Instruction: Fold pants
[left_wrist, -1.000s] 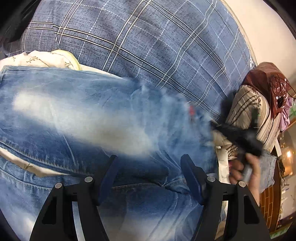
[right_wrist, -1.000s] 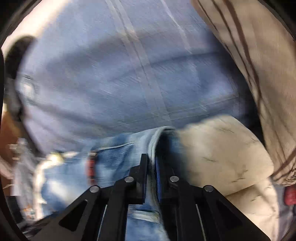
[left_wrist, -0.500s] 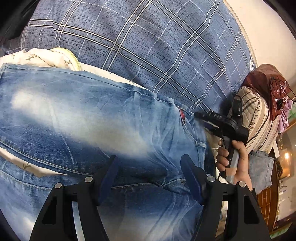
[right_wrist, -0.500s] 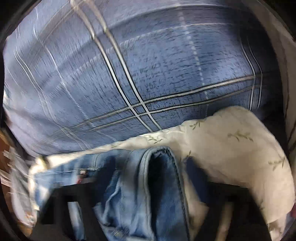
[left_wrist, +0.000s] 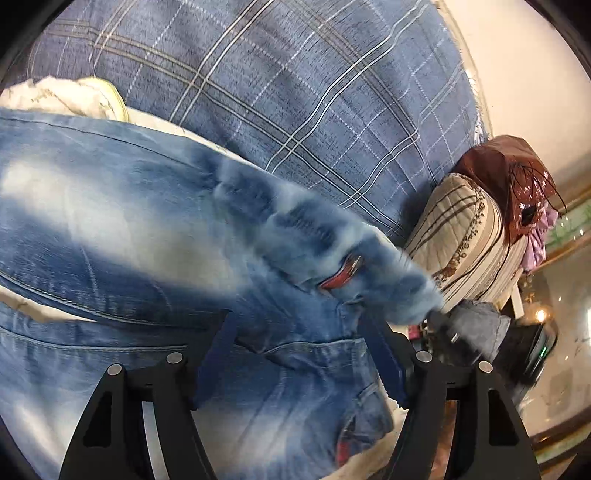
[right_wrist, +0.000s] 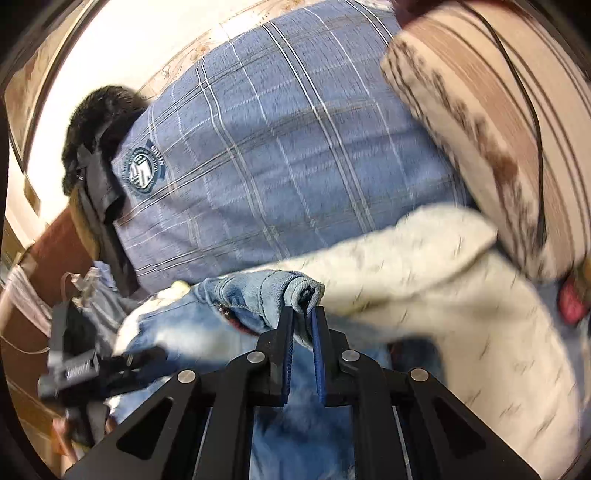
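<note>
Faded blue jeans (left_wrist: 110, 221) lie across the bed and fill the left wrist view. My left gripper (left_wrist: 299, 354) hovers just over them, its jaws wide and opening a little, the pads pressing on nothing. The waistband corner (left_wrist: 332, 243), blurred, is lifted off the bed. My right gripper (right_wrist: 303, 321) has that folded waistband edge (right_wrist: 295, 291) between its blue pads, the jaws closing on it. The right gripper (left_wrist: 447, 332) shows as a dark blur at the lifted corner's end. The left gripper (right_wrist: 74, 369) appears at the lower left of the right wrist view.
A blue plaid blanket (left_wrist: 295, 92) covers the bed behind the jeans. White floral bedding (right_wrist: 461, 295) lies under them. A striped quilted cushion (left_wrist: 469, 229) and a brown bag (left_wrist: 509, 173) stand at the right. A black furry item (right_wrist: 99, 110) sits at the blanket's far corner.
The right gripper's jaws went wider around the waistband, then closed on it and rose, pulling that corner up off the bed. The left gripper barely moved.
</note>
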